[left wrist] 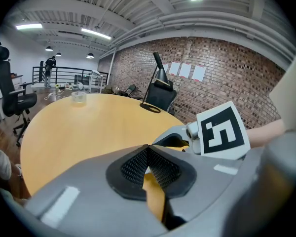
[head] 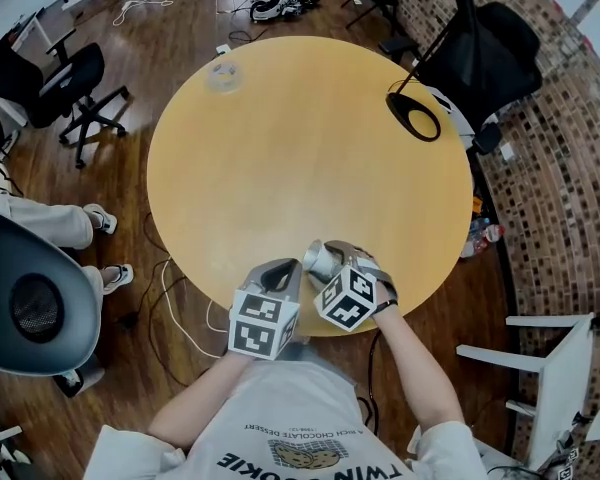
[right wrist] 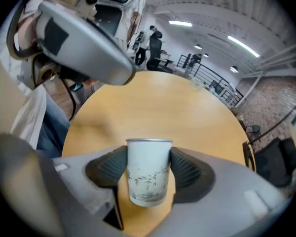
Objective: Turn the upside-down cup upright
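The right gripper (right wrist: 148, 176) is clamping the white cup (right wrist: 148, 168) between its 2 padded jaws, which are pressing on the cup's opposite sides at the lower centre of the right gripper view. The cup's wider rim is pointing toward the top of that frame. In the head view the cup (head: 323, 260) is sitting at lower centre, over the near edge of the round table (head: 280, 138). The left gripper (left wrist: 149, 150) is hanging just left of it, its jaws meeting at the tips and gripping nothing.
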Available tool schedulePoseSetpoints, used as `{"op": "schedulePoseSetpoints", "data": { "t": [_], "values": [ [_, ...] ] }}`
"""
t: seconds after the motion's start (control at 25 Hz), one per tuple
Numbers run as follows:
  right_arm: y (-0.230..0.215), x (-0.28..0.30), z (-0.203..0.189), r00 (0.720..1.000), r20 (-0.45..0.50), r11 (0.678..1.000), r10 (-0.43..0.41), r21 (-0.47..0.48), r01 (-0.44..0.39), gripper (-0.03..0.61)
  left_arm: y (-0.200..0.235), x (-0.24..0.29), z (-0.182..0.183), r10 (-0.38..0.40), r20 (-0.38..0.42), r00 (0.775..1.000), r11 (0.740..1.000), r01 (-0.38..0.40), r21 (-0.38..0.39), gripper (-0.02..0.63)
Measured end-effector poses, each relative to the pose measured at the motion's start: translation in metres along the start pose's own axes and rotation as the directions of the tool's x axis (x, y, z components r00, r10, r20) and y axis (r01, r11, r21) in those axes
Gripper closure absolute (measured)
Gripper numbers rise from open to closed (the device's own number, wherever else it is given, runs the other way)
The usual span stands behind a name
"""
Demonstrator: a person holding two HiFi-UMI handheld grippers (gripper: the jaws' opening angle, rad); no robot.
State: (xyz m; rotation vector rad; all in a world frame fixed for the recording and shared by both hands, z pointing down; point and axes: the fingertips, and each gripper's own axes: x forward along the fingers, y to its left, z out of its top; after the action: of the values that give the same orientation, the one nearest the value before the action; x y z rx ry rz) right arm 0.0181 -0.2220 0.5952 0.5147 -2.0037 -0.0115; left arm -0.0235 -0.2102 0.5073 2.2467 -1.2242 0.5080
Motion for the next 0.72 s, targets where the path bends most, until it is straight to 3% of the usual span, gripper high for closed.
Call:
{"op": "schedulePoseSetpoints", "data": {
  "t": [0.12, 0.28, 0.48, 0.6, 0.72],
  "values": [
    [-0.018, -0.010, 0.012, 0.982, 0.172, 0.967, -0.075, 0.253, 0.030, 0.302, 0.003, -0.002, -0.001, 0.002, -0.005, 1.000, 1.000, -0.002, -0.005, 0.611],
    [-0.041, -0.016, 0.008, 0.912, 0.312, 0.854, -0.266, 0.515, 0.073, 0.302, 0.002, 0.000, -0.001, -0.001, -0.007, 1.000, 1.000, 0.001, 0.000, 0.611],
    [-0.051, -0.025, -0.001, 0.808, 0.369, 0.750, -0.460, 0.648, 0.132, 0.302, 0.000, 0.002, 0.001, -0.004, -0.009, 1.000, 1.000, 0.004, 0.012, 0.612],
    [-0.053, -0.029, -0.011, 0.778, 0.343, 0.702, -0.527, 0.691, 0.171, 0.302, -0.001, 0.004, 0.002, -0.007, -0.009, 1.000, 1.000, 0.007, 0.013, 0.612],
    [-0.048, -0.035, -0.016, 0.765, 0.333, 0.682, -0.551, 0.708, 0.183, 0.302, -0.001, 0.005, 0.003, -0.008, -0.010, 1.000, 1.000, 0.008, 0.013, 0.611]
  ]
}}
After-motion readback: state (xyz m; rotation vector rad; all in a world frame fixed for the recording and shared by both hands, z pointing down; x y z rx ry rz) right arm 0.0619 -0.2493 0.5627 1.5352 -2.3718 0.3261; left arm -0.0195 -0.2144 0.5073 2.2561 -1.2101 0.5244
